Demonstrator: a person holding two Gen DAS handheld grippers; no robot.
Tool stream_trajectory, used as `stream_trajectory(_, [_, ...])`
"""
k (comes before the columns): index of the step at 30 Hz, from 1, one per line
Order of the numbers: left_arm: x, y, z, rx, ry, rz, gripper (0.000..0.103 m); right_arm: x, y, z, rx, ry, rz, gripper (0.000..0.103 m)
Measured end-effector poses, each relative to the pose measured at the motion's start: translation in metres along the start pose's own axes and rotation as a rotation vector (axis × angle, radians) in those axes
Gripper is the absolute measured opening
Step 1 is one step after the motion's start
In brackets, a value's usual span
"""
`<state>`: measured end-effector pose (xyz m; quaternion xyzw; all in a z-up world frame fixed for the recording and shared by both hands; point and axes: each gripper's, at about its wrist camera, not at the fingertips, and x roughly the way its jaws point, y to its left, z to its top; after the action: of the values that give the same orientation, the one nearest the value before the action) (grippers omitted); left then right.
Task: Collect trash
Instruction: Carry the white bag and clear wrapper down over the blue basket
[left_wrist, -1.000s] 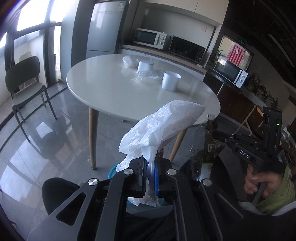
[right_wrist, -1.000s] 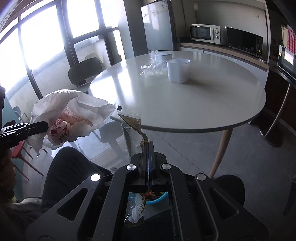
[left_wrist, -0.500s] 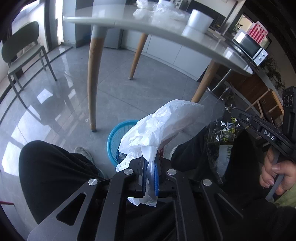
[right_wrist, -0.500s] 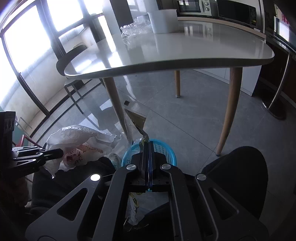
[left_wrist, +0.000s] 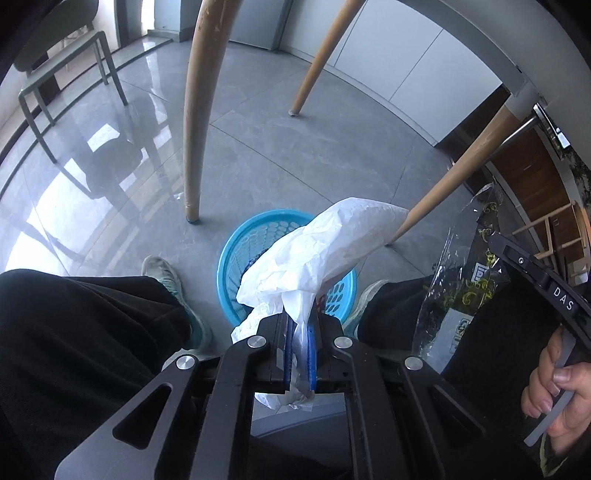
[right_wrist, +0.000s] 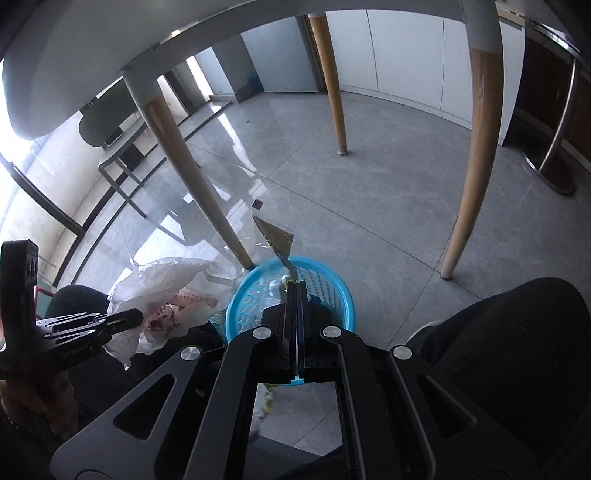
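The left gripper (left_wrist: 299, 328) is clamped on a crumpled white bag (left_wrist: 325, 243), which bulges forward and up from the jaws, over the blue basket (left_wrist: 236, 251) on the floor between the person's knees. The right gripper (right_wrist: 295, 295) is pinched tight on a clear wrapper (right_wrist: 277, 240) with dark print, whose free end sticks out above the basket's rim (right_wrist: 255, 273). Both grippers point downward at the basket, side by side; a hand (left_wrist: 554, 395) grips the right handle. Beyond stand the wooden table legs (left_wrist: 195, 110) on grey tile.
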<state>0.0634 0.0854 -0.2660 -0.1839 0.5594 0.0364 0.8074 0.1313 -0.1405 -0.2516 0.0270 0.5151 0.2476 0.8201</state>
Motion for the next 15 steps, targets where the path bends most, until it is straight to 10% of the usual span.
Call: stream_trajectory(15, [0.071,-0.005,0.022,-0.033,0.135,0.044,0.005,0.106,0.0,0.015,0.018,0.159,0.024,0.0])
